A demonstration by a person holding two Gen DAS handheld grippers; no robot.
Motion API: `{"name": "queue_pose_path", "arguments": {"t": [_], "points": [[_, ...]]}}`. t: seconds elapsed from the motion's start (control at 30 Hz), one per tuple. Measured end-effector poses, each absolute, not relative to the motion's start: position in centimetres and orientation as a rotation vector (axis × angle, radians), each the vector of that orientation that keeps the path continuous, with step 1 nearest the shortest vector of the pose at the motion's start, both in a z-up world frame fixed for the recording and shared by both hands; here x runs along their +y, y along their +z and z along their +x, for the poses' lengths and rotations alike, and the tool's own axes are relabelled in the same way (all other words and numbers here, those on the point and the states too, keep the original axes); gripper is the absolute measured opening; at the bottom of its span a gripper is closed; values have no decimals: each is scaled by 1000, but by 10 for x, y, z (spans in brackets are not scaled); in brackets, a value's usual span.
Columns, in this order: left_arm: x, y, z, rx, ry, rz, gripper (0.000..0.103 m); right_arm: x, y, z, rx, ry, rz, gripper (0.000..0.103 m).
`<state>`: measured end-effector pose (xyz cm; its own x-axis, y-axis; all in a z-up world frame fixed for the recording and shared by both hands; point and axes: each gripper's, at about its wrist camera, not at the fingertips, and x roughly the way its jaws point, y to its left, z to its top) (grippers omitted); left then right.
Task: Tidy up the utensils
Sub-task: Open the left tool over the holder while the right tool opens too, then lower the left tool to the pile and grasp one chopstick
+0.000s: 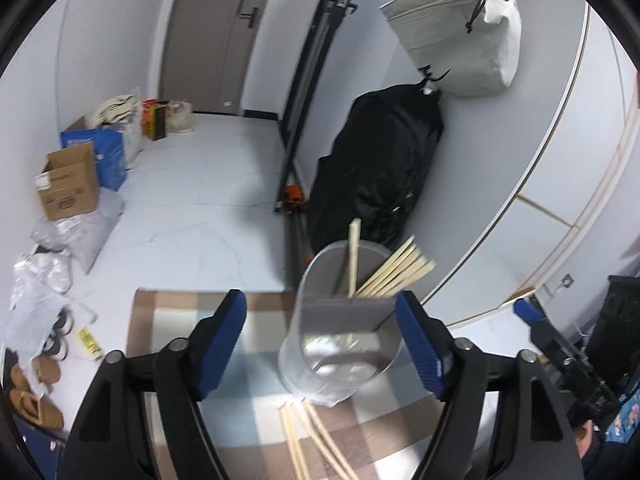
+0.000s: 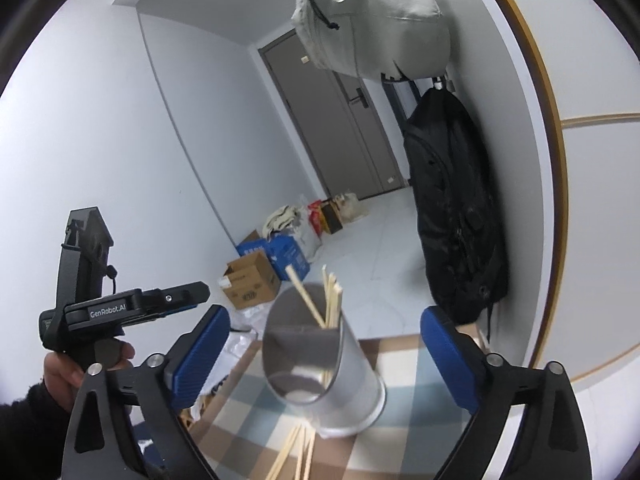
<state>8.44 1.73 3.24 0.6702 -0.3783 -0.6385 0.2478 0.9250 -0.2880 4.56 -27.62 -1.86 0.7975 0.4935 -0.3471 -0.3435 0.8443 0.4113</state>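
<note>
Several wooden chopsticks (image 1: 394,274) already stood in the clear holder cup (image 1: 340,344) on the checkered counter (image 1: 256,320), others (image 2: 294,454) lay loose before it, and both grippers' fingers, left (image 1: 320,336) and right (image 2: 324,354), gaped wide, holding nothing.

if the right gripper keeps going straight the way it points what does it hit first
Most likely the clear plastic utensil holder with wooden chopsticks standing in it. It sits directly ahead between the open right gripper, though depth is hard to judge.
</note>
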Motion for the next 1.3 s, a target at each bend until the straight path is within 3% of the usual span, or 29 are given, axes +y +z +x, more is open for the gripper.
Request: {"name": "queue_pose_path", "arguments": {"t": [0.1,0.5,0.9,1.3], "points": [[19,10,71,802,-306,-149,81,-272,-27,40,496,471,340,102],[22,-91,67,1074,-158,-69,81,-259,-56,31,638,495,371,103],[8,-125,94,1187,-86,42,81,-266,-63,29,671,487,433,103],[15,-130,93,1182,-29,67,82,-266,-66,33,685,498,473,103]]}}
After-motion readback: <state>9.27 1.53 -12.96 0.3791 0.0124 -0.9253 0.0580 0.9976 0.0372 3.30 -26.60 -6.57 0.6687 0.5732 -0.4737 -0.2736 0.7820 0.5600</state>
